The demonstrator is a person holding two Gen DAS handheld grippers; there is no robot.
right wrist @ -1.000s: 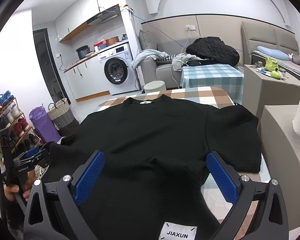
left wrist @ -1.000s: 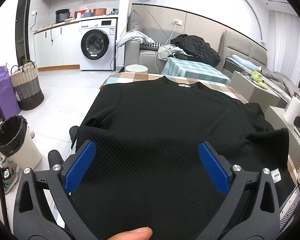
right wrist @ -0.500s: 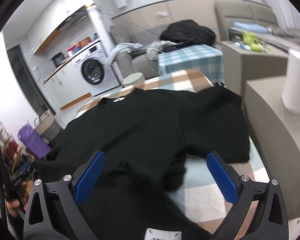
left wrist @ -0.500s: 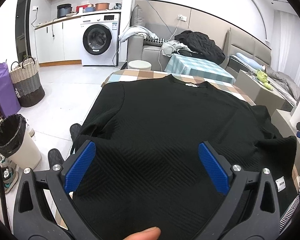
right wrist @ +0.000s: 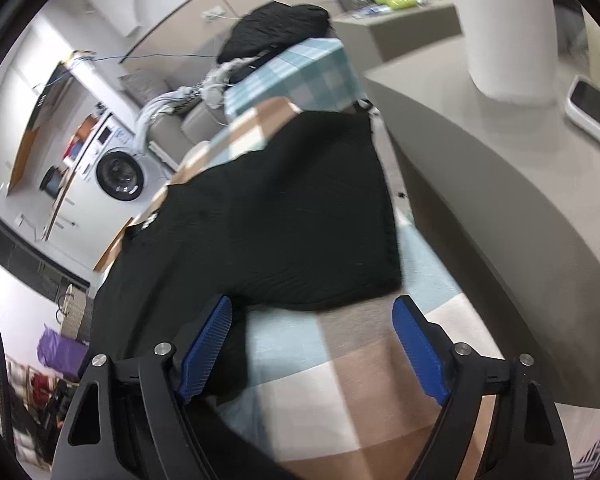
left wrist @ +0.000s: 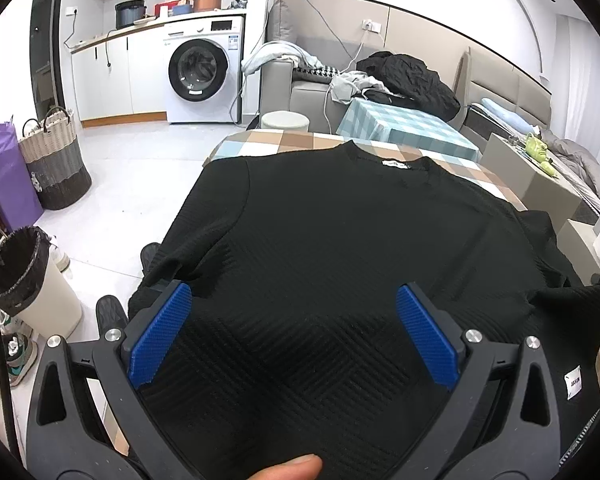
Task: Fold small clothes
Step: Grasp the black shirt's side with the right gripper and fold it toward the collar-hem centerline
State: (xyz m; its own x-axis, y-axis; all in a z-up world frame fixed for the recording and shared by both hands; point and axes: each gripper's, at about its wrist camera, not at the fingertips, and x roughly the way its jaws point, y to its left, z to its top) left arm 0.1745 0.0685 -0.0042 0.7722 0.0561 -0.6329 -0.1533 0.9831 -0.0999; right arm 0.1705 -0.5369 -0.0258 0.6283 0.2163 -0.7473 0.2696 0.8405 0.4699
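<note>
**Inspector:** Garment location first. Black top [left wrist: 340,248] lies spread face-up on the checked desk [left wrist: 276,140], collar at the far end, hem at the near edge, left sleeve [left wrist: 204,216] hanging over the desk side.

**Assistant:** And the step in hand?

**Inspector:** Judged as the opening of the fold: both tools are being set at the near end of the garment. Left tool [left wrist: 296,332] stands spread wide over the lower body of the top; its blue pads flank the fabric without pressing it. Right tool [right wrist: 312,344] is rolled sideways near the right sleeve [right wrist: 324,216]; its jaws are closing, yet only bare checked cloth and the sleeve's edge lie between them, with nothing pinched.

**Assistant:** What does the next move call for?

**Inspector:** In my judgement, each tool must come down onto an edge and close on one layer only, the right at the sleeve or side seam, so that side can be carried inward over the body.

**Assistant:** Anything obscured?

**Inspector:** Several items. Right wrist view is blurred, so fabric texture and the sleeve hem are indistinct. Hem of the top is cut off beneath the left tool's frame. A fingertip [left wrist: 292,468] intrudes at the bottom of the left view; the rest of that hand is unseen. Whether the left pad of the right tool touches the fabric cannot be determined.
</note>
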